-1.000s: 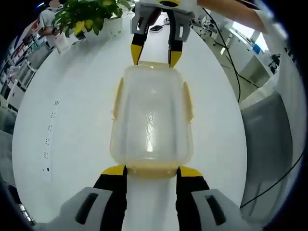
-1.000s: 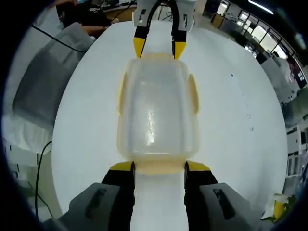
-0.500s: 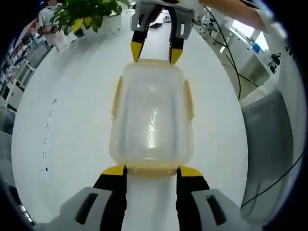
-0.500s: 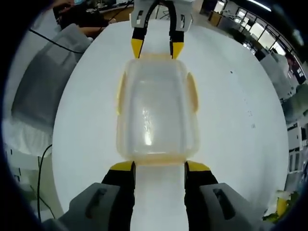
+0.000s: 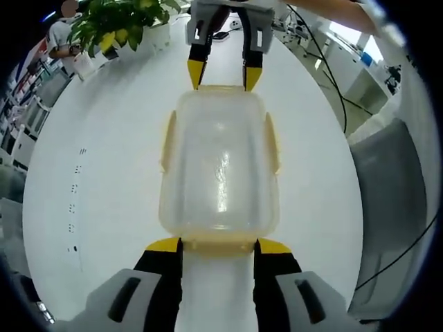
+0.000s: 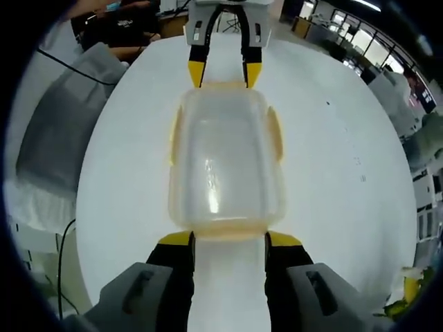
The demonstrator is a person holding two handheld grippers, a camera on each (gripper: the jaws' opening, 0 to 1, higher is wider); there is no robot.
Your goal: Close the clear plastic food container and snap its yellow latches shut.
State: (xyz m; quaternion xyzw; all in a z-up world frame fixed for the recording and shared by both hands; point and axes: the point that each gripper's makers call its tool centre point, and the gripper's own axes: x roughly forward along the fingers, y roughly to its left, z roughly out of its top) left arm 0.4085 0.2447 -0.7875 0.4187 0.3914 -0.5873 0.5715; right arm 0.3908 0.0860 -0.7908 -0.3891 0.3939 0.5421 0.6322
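1. We see the clear plastic food container (image 5: 219,166) lying lid-up on a round white table (image 5: 104,173), between our two grippers, which face each other across its length.
2. In the left gripper view, our left gripper (image 5: 219,245) stands with its yellow-tipped jaws spread, one at each side of the container's near short end; the tips sit right at the rim, and we cannot tell whether they touch it.
3. In that same view the right gripper (image 5: 220,75) comes in from the far side, its jaws likewise parted and its yellow tips at the far short end.
4. The right gripper view mirrors this: the right gripper (image 6: 227,241) has its jaws apart at the near end of the container (image 6: 225,162), and the left gripper (image 6: 221,72) is at the far end, also released.
5. The yellow latches (image 5: 168,138) on the long sides lie against the container's walls; those on the short ends are partly hidden by the jaw tips.
6. Neither gripper is grasping anything.
7. Beyond the table in the left gripper view we note a potted plant (image 5: 118,28) and black cables (image 5: 325,76).
8. A grey chair (image 6: 52,145) stands beside the table (image 6: 346,180) in the right gripper view.
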